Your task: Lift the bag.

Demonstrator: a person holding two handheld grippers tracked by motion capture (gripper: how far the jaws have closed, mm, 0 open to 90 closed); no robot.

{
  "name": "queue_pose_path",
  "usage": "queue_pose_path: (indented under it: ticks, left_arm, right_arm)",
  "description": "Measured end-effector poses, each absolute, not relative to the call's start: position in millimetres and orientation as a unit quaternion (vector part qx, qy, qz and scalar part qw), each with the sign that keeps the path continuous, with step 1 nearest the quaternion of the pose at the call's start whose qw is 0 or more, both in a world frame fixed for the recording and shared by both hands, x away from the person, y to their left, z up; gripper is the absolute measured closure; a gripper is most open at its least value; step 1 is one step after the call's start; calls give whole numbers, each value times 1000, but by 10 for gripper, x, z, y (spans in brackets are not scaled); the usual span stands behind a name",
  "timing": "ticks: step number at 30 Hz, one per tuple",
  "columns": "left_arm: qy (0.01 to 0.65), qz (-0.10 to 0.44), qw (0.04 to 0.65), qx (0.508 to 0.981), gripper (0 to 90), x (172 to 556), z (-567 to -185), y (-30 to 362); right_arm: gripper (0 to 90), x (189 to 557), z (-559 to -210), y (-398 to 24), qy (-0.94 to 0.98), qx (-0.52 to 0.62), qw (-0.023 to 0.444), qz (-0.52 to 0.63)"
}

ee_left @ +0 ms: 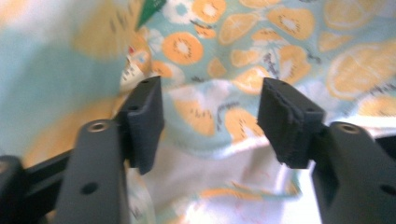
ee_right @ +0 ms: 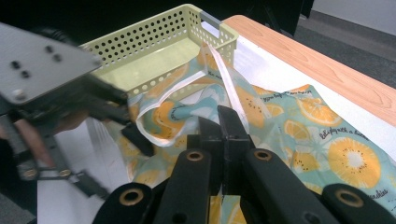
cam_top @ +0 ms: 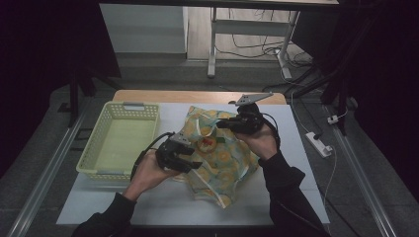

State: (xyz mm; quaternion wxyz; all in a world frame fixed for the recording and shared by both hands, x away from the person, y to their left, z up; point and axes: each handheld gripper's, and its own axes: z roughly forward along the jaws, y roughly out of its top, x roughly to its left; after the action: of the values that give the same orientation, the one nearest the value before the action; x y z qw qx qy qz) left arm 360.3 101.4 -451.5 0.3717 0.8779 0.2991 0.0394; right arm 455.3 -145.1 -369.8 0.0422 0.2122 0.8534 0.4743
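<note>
Soft, light, floppy turquoise orange-slice-print fabric tote bag (cam_top: 222, 158), lying on white counter (cam_top: 163, 202) beside yellow perforated plastic basket (cam_top: 121, 140); right hand-held gripper (ee_right: 223, 122) pinches its strap, left hand-held gripper (ee_left: 210, 119) half-open over cloth; best gripped at hem.

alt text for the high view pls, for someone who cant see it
A person at a white table works two tongs on a teal bag printed with orange slices. The right tongs are shut at the bag's far edge; the left tongs sit at its near left side. A pale green basket stands beside the bag, to its left.
</note>
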Motion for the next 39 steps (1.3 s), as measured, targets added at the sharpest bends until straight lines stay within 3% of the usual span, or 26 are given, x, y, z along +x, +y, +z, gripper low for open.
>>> queue_pose_path:
  ticks: [6, 9, 15, 23, 28, 31, 35, 39]
  left_arm:
    - [305, -9, 386, 871, 338, 3381, -4673, 1076]
    - [319, -3, 368, 873, 285, 3322, -4830, 1062]
    - [336, -14, 342, 877, 260, 3364, -5082, 1000]
    - [356, -3, 364, 861, 204, 3577, -5191, 924]
    - [352, 21, 389, 851, 346, 3637, -5067, 902]
    - [351, 41, 390, 850, 562, 3653, -4979, 893]
    - [344, 27, 403, 848, 846, 3683, -4866, 918]
    - [337, 36, 412, 846, 890, 3672, -4680, 965]
  right_arm:
    - [900, 4554, -3697, -1453, 853, 212, 44, 475]
    - [900, 4547, -3691, -1451, 854, 210, 45, 475]
    - [900, 4531, -3684, -1443, 855, 206, 47, 474]
    - [900, 4520, -3699, -1433, 856, 201, 45, 474]
    - [900, 4522, -3721, -1430, 857, 201, 43, 473]
    - [900, 4521, -3733, -1427, 858, 199, 43, 471]
    - [900, 4522, -3738, -1421, 858, 199, 43, 471]
    - [900, 4521, -3728, -1414, 859, 198, 43, 470]
